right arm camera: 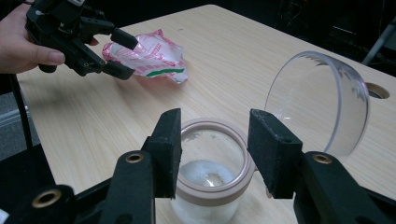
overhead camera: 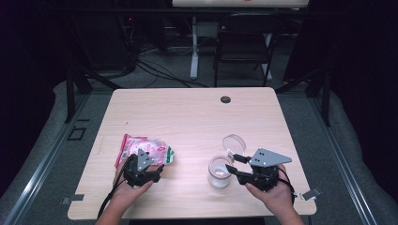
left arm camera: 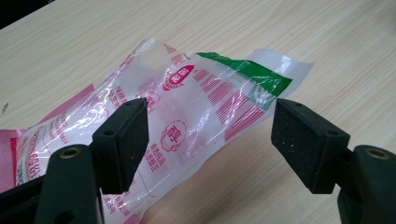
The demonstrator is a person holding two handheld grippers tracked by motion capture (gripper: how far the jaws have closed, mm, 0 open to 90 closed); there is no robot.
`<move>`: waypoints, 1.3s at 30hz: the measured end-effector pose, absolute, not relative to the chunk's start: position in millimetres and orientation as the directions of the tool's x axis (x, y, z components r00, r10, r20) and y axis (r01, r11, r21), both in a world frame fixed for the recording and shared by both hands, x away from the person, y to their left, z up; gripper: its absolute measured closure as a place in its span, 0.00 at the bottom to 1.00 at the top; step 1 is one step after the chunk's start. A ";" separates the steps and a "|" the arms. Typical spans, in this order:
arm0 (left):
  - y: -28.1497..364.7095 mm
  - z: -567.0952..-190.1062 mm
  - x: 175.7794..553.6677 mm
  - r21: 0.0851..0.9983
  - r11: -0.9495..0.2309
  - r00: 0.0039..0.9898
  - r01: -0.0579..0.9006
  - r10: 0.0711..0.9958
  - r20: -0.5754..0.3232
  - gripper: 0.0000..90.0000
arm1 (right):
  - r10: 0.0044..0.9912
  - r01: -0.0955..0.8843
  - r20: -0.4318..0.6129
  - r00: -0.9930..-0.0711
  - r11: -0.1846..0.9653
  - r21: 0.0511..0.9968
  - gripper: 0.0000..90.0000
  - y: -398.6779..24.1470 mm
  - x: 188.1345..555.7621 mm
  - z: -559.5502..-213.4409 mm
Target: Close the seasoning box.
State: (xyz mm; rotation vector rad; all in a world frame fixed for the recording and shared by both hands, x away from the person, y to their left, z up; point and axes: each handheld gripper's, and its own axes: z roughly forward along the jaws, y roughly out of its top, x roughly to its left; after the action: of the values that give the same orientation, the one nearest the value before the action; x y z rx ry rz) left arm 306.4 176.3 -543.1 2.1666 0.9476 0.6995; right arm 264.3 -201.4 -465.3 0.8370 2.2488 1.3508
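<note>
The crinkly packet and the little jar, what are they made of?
The packet looks like thin, glossy plastic film: it is see-through, creased and shiny, with pink and green print. The jar seems to be clear glass or hard plastic; the pictures can't settle which. It has a matt tan rim, maybe rubber. Its open lid is clear and smooth too.

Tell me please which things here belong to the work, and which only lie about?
In the work: plastic bag between the open left gripper; glass jar and its open lid at the right gripper.
Lying about: folding chair, cables.
</note>
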 end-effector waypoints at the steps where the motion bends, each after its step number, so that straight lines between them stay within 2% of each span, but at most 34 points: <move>1: 175.0 -543.0 305.2 0.743 -0.522 0.593 0.420 0.777 0.210 0.31 | 0.662 0.293 -0.023 -0.749 0.362 0.885 0.61 -201.1 264.4 -465.5; 9: 162.0 -549.8 306.1 0.706 -0.586 0.612 0.397 0.743 0.273 0.31 | 0.664 0.294 -0.024 -0.747 0.363 0.884 0.61 -200.3 264.0 -465.9; 14: 158.6 -557.6 313.5 0.675 -0.616 0.584 0.407 0.744 0.326 0.32 | 0.663 0.295 -0.025 -0.749 0.366 0.882 0.61 -199.8 263.2 -466.5; 19: 159.8 -562.9 320.2 0.677 -0.606 0.561 0.418 0.758 0.333 0.33 | 0.663 0.298 -0.026 -0.748 0.370 0.880 0.61 -199.1 263.0 -466.7; 32: 165.8 -572.3 331.4 0.667 -0.599 0.521 0.443 0.777 0.352 0.42 | 0.667 0.303 -0.028 -0.744 0.374 0.877 0.61 -197.6 262.5 -468.8; 39: 167.4 -573.3 331.9 0.687 -0.584 0.505 0.433 0.788 0.352 0.52 | 0.670 0.308 -0.023 -0.742 0.371 0.876 0.61 -198.0 262.6 -469.6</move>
State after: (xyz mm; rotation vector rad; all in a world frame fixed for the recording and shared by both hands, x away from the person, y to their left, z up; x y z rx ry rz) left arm 331.9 167.4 -573.3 2.2279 0.9986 0.8986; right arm 262.6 -198.0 -469.6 0.8516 2.2614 1.3237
